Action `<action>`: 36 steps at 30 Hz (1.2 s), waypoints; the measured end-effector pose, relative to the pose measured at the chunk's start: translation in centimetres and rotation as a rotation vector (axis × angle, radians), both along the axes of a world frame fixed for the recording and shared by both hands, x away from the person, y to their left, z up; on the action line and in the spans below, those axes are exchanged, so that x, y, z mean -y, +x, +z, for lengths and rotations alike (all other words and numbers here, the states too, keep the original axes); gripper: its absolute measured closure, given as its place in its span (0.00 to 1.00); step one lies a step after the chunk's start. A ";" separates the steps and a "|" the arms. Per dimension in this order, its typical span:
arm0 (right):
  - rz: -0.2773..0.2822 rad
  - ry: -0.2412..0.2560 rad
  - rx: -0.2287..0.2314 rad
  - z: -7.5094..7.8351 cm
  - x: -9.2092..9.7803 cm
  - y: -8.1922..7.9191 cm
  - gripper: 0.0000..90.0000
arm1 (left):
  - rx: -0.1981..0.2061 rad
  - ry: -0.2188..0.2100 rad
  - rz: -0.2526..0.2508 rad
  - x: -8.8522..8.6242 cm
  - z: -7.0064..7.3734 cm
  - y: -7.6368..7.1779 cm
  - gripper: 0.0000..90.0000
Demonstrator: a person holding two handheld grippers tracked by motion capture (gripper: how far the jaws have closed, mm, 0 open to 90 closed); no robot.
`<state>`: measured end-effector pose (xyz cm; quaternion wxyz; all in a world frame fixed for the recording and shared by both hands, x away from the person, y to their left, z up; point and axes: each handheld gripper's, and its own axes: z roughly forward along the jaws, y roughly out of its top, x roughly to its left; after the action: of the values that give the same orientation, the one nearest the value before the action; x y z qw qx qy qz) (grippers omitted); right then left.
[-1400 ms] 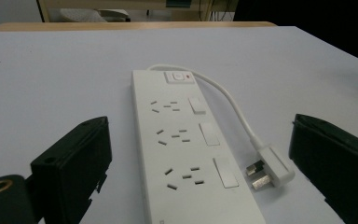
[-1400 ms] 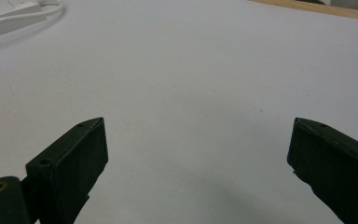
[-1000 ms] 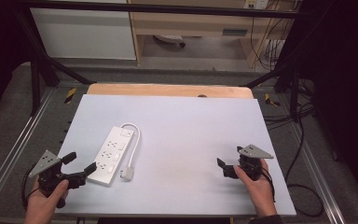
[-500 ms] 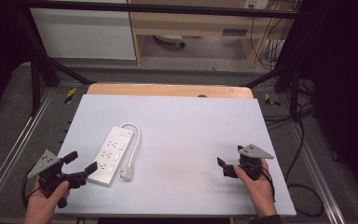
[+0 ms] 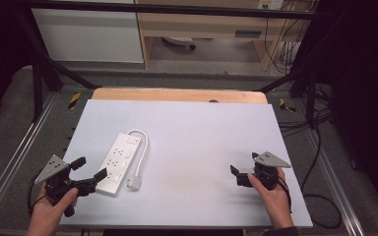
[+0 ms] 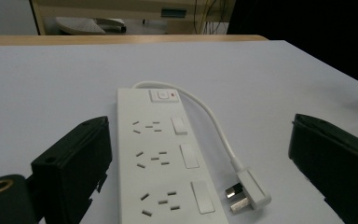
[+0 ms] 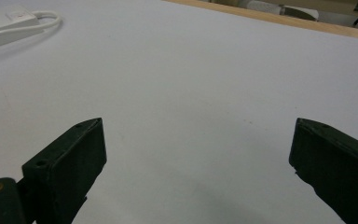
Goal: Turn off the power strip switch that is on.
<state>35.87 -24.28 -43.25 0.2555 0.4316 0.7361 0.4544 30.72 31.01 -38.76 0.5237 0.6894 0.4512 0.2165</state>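
Note:
A white power strip [image 5: 119, 162] lies on the pale blue-white table top [image 5: 202, 142], left of centre. Its short white cable loops round to a plug [image 5: 133, 183] beside its near end. My left gripper [image 5: 89, 168] is open, low over the table just left of the strip's near end. In the left gripper view the strip [image 6: 163, 158] and the plug [image 6: 249, 189] lie ahead between the spread jaws of that gripper [image 6: 200, 123]. My right gripper [image 5: 237, 175] is open near the front right and holds nothing. In the right gripper view, this gripper [image 7: 198, 123] faces bare table, with the strip [image 7: 4, 25] far off.
A wooden board edge [image 5: 177, 94] runs along the table's far side. Metal rails [image 5: 10, 162] flank the table on both sides. Dark cables [image 5: 320, 196] hang at the right. A pale cabinet [image 5: 88, 34] and shelving stand beyond the table.

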 end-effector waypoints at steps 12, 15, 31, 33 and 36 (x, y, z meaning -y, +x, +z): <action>0.004 0.002 -0.004 0.0 0.0 0.0 0.04 | -0.003 -0.006 -0.009 -0.3 0.8 0.2 0.06; 0.001 0.003 -0.002 0.1 0.1 0.0 0.04 | 0.003 0.003 -0.005 -0.2 1.1 0.4 0.07; -0.003 0.007 -0.001 0.1 0.3 0.0 0.04 | 0.005 0.006 -0.014 0.1 3.1 1.9 0.07; -0.004 0.007 0.000 0.1 0.3 0.0 0.04 | 0.003 0.008 -0.016 0.1 3.3 2.0 0.07; -0.006 0.007 -0.001 0.1 0.3 0.0 0.04 | -0.002 0.012 -0.021 0.3 3.7 2.3 0.07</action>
<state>35.92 -24.63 -43.15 0.2548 0.4349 0.7336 0.4559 33.04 30.71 -35.05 0.5214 0.6976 0.4429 0.2129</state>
